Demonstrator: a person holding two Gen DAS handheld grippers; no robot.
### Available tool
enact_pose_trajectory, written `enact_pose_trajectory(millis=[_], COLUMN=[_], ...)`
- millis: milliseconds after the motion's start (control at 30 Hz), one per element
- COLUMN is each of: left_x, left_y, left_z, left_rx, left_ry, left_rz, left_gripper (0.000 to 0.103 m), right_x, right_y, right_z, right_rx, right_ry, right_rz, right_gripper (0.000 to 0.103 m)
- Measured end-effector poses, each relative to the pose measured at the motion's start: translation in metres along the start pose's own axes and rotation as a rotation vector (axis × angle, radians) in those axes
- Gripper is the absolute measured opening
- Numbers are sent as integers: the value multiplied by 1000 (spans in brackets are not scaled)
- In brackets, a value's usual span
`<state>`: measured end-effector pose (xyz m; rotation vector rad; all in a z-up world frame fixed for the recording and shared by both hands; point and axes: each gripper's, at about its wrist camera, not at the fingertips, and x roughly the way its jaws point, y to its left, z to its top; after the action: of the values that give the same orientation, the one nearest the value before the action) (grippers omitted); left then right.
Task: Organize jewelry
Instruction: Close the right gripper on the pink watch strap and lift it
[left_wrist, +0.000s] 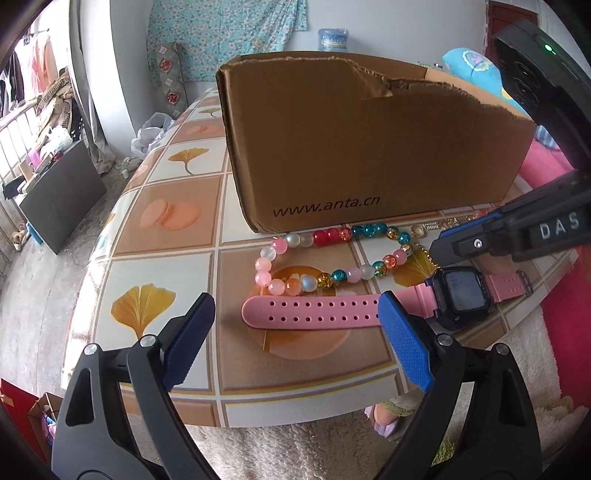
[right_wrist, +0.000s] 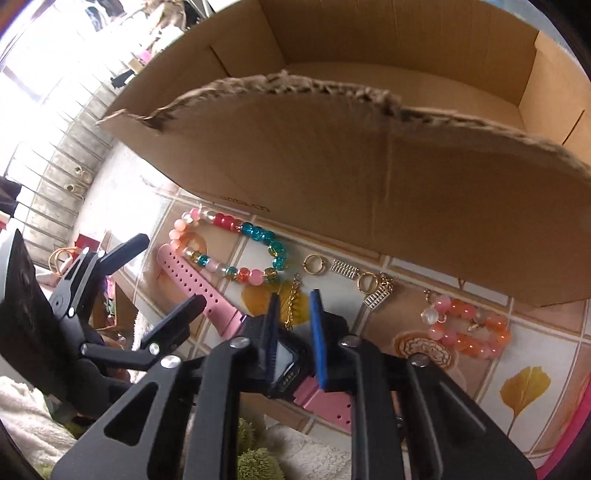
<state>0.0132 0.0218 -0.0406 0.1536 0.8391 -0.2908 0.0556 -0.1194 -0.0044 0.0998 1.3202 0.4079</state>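
A pink watch (left_wrist: 325, 312) with a dark face (left_wrist: 461, 291) lies flat on the tiled table, in front of an open cardboard box (left_wrist: 369, 147). A multicoloured bead bracelet (left_wrist: 332, 254) lies between the watch and the box. My left gripper (left_wrist: 295, 325) is open and empty, its fingers either side of the watch strap. My right gripper (right_wrist: 293, 325) is partly closed above the watch face (right_wrist: 286, 360) and a gold chain (right_wrist: 293, 302), holding nothing. It also shows in the left wrist view (left_wrist: 439, 247). An orange-pink bead bracelet (right_wrist: 465, 328) and gold trinkets (right_wrist: 369, 282) lie along the box.
The box (right_wrist: 332, 184) has a torn front wall and a bare inside (right_wrist: 406, 77). The table edge (left_wrist: 295, 413) runs close below my left gripper, with a fluffy white rug (left_wrist: 314, 450) beneath. A pink cushion (left_wrist: 546, 166) lies to the right of the box.
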Motion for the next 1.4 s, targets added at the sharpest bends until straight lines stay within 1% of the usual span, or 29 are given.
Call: enact_pose_trajectory(millis=[67, 200, 300, 500, 633, 667, 767, 900, 1000, 1100, 1200, 1233, 1267, 1300, 1333, 1400], left_x=[0, 1, 1, 0, -1, -1, -1, -2, -2, -2, -3, -4, -5, -7, -10, -18], left_y=[0, 1, 2, 1, -1, -1, -2, -2, -2, -2, -2, -1, -1, 0, 1, 3], left_z=[-1, -1, -2, -3, -4, -4, -5, -5, -5, -5, -5, -5, -5, -5, -5, -6], left_rx=[4, 3, 2, 3, 3, 3, 3, 3, 2, 3, -2, -5, -7, -10, -15, -27], left_ry=[-2, 0, -4, -5, -9, -9, -11, -12, -12, -13, -13, -14, -17, -22, -31, -53], left_rz=[0, -10, -10, -10, -9, -9, -9, -9, -8, -9, -6, -3, 0, 4, 6, 5], left_gripper=[86, 86, 86, 86, 86, 86, 86, 86, 86, 86, 86, 86, 86, 86, 86, 86], right_x=[3, 12, 18, 24, 25, 25, 27, 26, 21, 9, -2, -10, -13, -14, -13, -11], right_y=[1, 10, 22, 49, 54, 56, 56, 56, 58, 58, 70, 69, 74, 78, 82, 93], right_z=[7, 17, 21, 14, 9, 9, 7, 4, 3, 3, -6, -17, -25, -33, -40, -56], right_rx=[-11, -47, -102, -233, -267, -282, -285, -248, -244, -232, -290, -310, -335, -357, -378, -434], right_ry=[21, 52, 65, 78, 69, 58, 38, 37, 9, -37, -90, -105, -120, -125, -123, -119], right_rz=[-10, -26, -61, -172, -220, -266, -335, -334, -355, -300, -284, -276, -261, -243, -231, -215], right_gripper=[9, 8, 8, 5, 5, 5, 5, 5, 5, 5, 9, 20, 36, 43, 53, 56])
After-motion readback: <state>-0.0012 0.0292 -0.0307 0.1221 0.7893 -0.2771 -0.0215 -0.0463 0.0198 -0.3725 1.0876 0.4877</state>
